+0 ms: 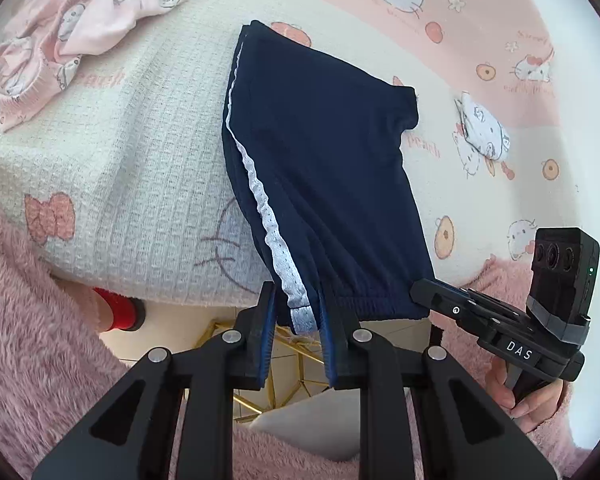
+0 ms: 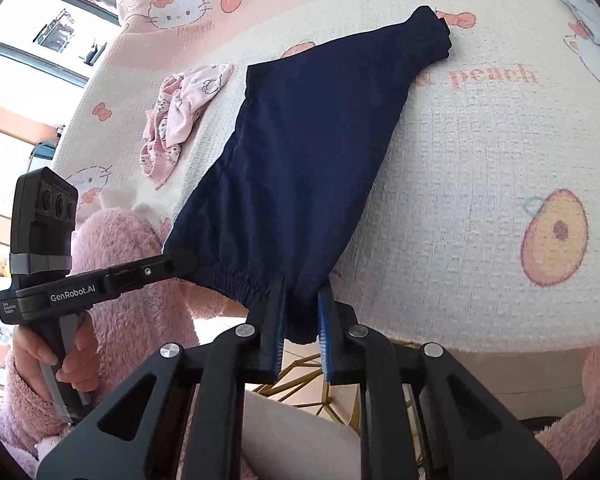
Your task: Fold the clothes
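Observation:
Navy shorts [image 1: 320, 152] with a white mesh side stripe [image 1: 260, 200] stretch from the bed toward me, the far leg ends resting on the blanket. My left gripper [image 1: 298, 300] is shut on the waistband corner at the stripe. In the same view the right gripper [image 1: 420, 294] grips the waistband's other corner. In the right wrist view the shorts [image 2: 300, 168] hang from my right gripper [image 2: 302, 300], which is shut on the elastic waistband. The left gripper [image 2: 180, 262] pinches the opposite end there. The waistband is lifted off the bed edge.
A crumpled pink printed garment [image 1: 60, 48] lies at the far left of the cream waffle blanket [image 1: 140, 140], also seen as the pink garment [image 2: 184, 112]. A small folded printed piece [image 1: 484, 128] lies to the right. Fuzzy pink sleeves and a gold wire stand [image 1: 260, 360] are below the bed edge.

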`<state>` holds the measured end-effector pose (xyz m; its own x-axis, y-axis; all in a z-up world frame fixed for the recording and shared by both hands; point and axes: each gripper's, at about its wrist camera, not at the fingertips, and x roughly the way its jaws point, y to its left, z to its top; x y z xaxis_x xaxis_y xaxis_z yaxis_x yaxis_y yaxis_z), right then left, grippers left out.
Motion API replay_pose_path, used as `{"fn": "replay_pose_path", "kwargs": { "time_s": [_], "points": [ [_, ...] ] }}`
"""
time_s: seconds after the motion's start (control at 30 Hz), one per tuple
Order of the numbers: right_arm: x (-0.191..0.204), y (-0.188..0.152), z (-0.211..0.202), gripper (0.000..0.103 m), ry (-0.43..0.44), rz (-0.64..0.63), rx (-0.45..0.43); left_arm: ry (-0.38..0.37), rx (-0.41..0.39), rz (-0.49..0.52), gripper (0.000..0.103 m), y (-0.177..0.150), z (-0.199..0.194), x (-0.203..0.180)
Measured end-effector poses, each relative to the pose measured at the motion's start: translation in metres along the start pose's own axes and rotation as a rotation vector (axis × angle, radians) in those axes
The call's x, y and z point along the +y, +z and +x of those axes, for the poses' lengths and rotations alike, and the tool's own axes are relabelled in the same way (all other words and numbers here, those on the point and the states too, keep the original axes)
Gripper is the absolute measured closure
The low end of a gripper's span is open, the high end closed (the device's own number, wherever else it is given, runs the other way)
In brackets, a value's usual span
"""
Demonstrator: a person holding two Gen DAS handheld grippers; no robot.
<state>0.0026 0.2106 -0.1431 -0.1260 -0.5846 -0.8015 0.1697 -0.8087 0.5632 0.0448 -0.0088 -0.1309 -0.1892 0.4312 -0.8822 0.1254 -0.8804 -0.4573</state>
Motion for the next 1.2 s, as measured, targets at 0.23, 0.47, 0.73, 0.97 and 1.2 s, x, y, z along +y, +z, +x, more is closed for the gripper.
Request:
{"fn": "replay_pose_path", "kwargs": {
  "time_s": [0.23, 0.47, 0.73, 0.97, 1.2],
  "points": [
    [-0.016, 0.000, -0.008, 0.090, 0.103, 0.120, 0.006, -0.072, 0.006, -0.072, 0.082, 0.013, 0.004, 0.016],
    [-0.008, 0.063, -0.005, 0.089, 0.128, 0.111, -0.060, -0.169, -0.074, -0.097, 0.082, 0.091, -0.002, 0.013],
    [-0.021, 0.142, 0.022, 0.071, -0.009, 0.167, -0.142, -0.091, -0.081, -0.094, 0.067, 0.176, 0.030, 0.035],
    [-0.007, 0.130, 0.037, 0.053, -0.266, -0.093, -0.111, 0.084, -0.064, 0.238, 0.066, 0.166, 0.058, 0.015],
    [-0.003, 0.139, 0.085, 0.053, -0.272, -0.165, -0.007, 0.166, -0.050, 0.320, 0.079, 0.156, 0.075, 0.013]
  ]
}}
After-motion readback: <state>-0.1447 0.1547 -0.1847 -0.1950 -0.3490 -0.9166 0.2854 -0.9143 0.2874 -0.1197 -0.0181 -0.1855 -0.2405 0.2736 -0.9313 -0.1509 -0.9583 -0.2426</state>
